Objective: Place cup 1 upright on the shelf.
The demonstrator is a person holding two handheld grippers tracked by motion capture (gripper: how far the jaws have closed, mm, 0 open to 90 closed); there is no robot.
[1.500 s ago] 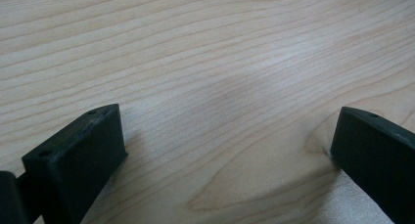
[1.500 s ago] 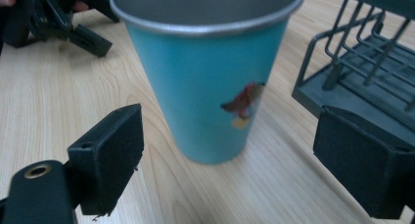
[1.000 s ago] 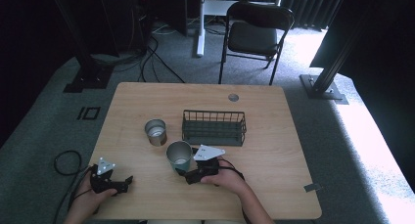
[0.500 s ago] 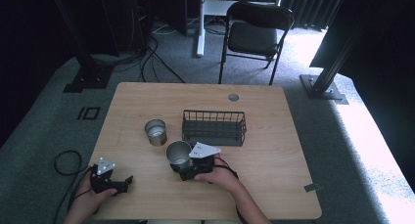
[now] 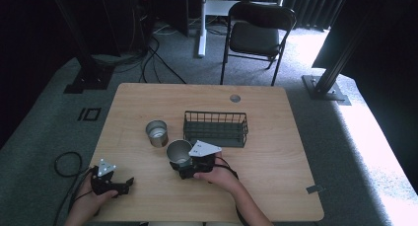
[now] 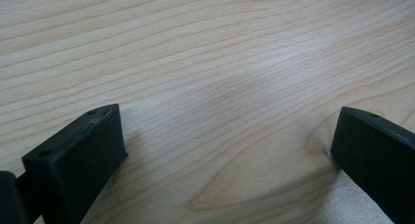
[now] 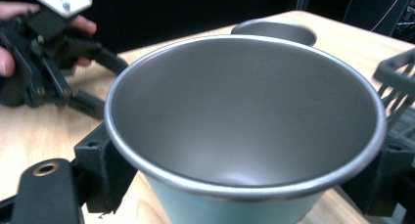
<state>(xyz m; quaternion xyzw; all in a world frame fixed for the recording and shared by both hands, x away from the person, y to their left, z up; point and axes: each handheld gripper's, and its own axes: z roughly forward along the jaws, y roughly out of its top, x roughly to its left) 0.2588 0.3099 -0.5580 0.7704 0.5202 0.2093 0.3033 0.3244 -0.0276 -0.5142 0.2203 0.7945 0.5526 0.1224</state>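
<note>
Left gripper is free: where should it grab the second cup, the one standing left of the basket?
Take the cup by its side wall, just under the rim, coming level from the near left. It stands upright, mouth up, with bare table on that side; the basket and the right gripper crowd the right. The left gripper has its jaws apart.

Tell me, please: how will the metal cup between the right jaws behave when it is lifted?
The metal cup looks thin-walled and empty, so probably light and stiff. Its smooth sides taper downward, so it may slip in the right gripper if held loosely. Set down, its wide mouth over a narrower base could make it tip.
</note>
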